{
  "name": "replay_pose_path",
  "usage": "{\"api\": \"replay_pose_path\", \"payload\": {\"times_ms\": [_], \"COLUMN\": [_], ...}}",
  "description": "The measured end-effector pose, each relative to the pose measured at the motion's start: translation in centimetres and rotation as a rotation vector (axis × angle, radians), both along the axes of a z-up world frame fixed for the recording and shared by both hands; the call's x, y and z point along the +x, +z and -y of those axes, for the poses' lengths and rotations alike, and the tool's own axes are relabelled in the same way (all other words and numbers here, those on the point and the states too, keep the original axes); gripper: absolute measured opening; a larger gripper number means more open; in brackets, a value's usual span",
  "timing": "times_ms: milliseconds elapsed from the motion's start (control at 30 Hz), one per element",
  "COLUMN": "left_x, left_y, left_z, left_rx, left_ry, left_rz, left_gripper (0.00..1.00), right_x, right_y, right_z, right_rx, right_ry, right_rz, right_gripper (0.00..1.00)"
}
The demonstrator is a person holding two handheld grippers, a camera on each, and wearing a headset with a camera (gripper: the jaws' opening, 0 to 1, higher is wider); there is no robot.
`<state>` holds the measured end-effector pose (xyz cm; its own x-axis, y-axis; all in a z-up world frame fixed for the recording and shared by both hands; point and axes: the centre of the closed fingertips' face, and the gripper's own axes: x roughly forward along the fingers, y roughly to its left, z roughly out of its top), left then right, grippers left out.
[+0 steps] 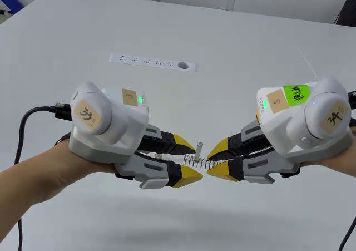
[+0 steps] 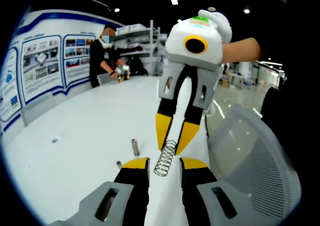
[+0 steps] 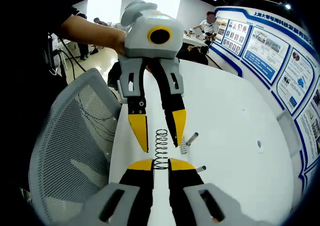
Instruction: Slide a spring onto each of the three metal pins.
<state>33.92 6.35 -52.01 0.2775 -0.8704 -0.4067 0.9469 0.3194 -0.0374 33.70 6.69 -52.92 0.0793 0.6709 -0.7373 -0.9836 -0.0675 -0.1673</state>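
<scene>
A thin wire spring (image 1: 198,162) hangs level above the white table (image 1: 233,78), stretched between both grippers. My right gripper (image 1: 210,162) is shut on its right end; in the right gripper view the spring (image 3: 161,148) rises from between its nearly closed yellow tips (image 3: 161,165). My left gripper (image 1: 196,161) is open, its jaws standing either side of the spring's other end (image 2: 161,167). An upright metal pin (image 1: 198,148) stands just behind the spring. It is the taller pin (image 2: 135,147) of two; the shorter pin (image 2: 119,164) is beside it. A small coil (image 3: 184,145) lies at a pin's (image 3: 193,138) foot.
A white power strip (image 1: 153,62) lies further back on the table. A black cable (image 1: 25,128) trails off my left gripper. A grey mesh chair (image 2: 250,156) stands at the table's edge. People (image 2: 107,53) work at the table's far end.
</scene>
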Motion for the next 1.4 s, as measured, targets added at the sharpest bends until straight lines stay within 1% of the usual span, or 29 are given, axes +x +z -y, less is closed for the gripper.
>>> {"api": "replay_pose_path", "payload": {"times_ms": [100, 133, 200, 267, 400, 500, 533, 567, 633, 700, 800, 867, 933, 1000, 1100, 1167, 1200, 1267, 1300, 1333, 1367, 1400], "left_x": [0.0, 0.0, -0.2, -0.5, -0.9, -1.1, -1.1, -1.3, -1.3, -1.4, -1.6, -1.6, -1.8, -1.8, -1.8, -1.8, -1.8, -1.7, -1.7, -1.7, -1.7, -1.7], "left_y": [-0.1, -0.2, -0.4, -0.7, -1.0, -1.3, -1.4, -1.5, -1.6, -1.6, -1.7, -1.7, -1.7, -1.7, -1.5, -1.4, -1.4, -1.3, -1.3, -1.2, -1.2, -1.2], "left_z": [-0.1, -0.2, -0.3, -0.4, -0.5, -0.6, -0.7, -0.7, -0.8, -0.8, -0.9, -1.0, -0.9, -1.0, -1.0, -1.0, -1.0, -1.1, -1.1, -1.1, -1.1, -1.1], "left_rx": [0.007, 0.013, 0.021, 0.043, 0.058, 0.071, 0.076, 0.078, 0.081, 0.080, 0.082, 0.086, 0.082, 0.083, 0.077, 0.072, 0.070, 0.065, 0.063, 0.061, 0.062, 0.058], "left_ry": [0.001, -0.001, -0.010, -0.029, -0.040, -0.052, -0.049, -0.054, -0.057, -0.064, -0.073, -0.076, -0.085, -0.088, -0.088, -0.086, -0.085, -0.083, -0.080, -0.078, -0.080, -0.082], "left_rz": [0.001, -0.004, -0.003, 0.000, -0.003, -0.009, -0.014, -0.027, -0.025, -0.023, -0.030, -0.024, -0.029, -0.026, -0.024, -0.022, -0.021, -0.022, -0.021, -0.021, -0.021, -0.022], "left_gripper": [0.19, 0.18, 0.17, 0.14, 0.12, 0.11, 0.11, 0.11, 0.11, 0.10, 0.10, 0.10, 0.10, 0.10, 0.10, 0.10, 0.10, 0.10, 0.10, 0.10, 0.10, 0.10], "right_x": [-0.3, -0.4, -0.4, -0.5, -1.0, -1.2, -1.2, -1.3, -1.3, -1.4, -1.4, -1.4, -1.6, -1.6, -1.1, -1.0, -0.9, -1.1, -1.3, -1.4, -1.4, -1.4], "right_y": [0.0, 0.0, 0.0, 0.0, -0.2, -0.2, -0.2, -0.3, -0.4, -0.5, -0.4, -0.4, -0.5, -0.6, -1.0, -1.2, -1.2, -1.0, -0.8, -0.6, -0.5, -0.5], "right_z": [-0.1, -0.1, -0.2, -0.3, -0.4, -0.5, -0.6, -0.6, -0.7, -0.7, -0.9, -0.9, -0.9, -0.8, -0.4, -0.3, -0.3, -0.4, -0.7, -0.8, -0.8, -0.7], "right_rx": [-0.001, -0.004, -0.008, -0.012, -0.029, -0.027, -0.024, -0.025, -0.030, -0.030, -0.012, -0.008, -0.013, -0.017, -0.034, -0.036, -0.031, -0.012, 0.012, 0.024, 0.029, 0.026], "right_ry": [0.009, 0.014, 0.021, 0.028, 0.051, 0.054, 0.050, 0.047, 0.053, 0.051, 0.030, 0.027, 0.036, 0.039, 0.018, 0.015, 0.012, 0.011, 0.011, 0.009, 0.007, 0.005], "right_rz": [-0.004, -0.006, -0.002, -0.002, -0.005, -0.019, -0.022, -0.038, -0.032, -0.038, -0.070, -0.074, -0.078, -0.076, -0.066, -0.075, -0.077, -0.096, -0.108, -0.118, -0.127, -0.125], "right_gripper": [0.11, 0.11, 0.11, 0.11, 0.11, 0.11, 0.11, 0.11, 0.12, 0.12, 0.12, 0.12, 0.12, 0.12, 0.17, 0.17, 0.17, 0.15, 0.14, 0.12, 0.12, 0.12]}}
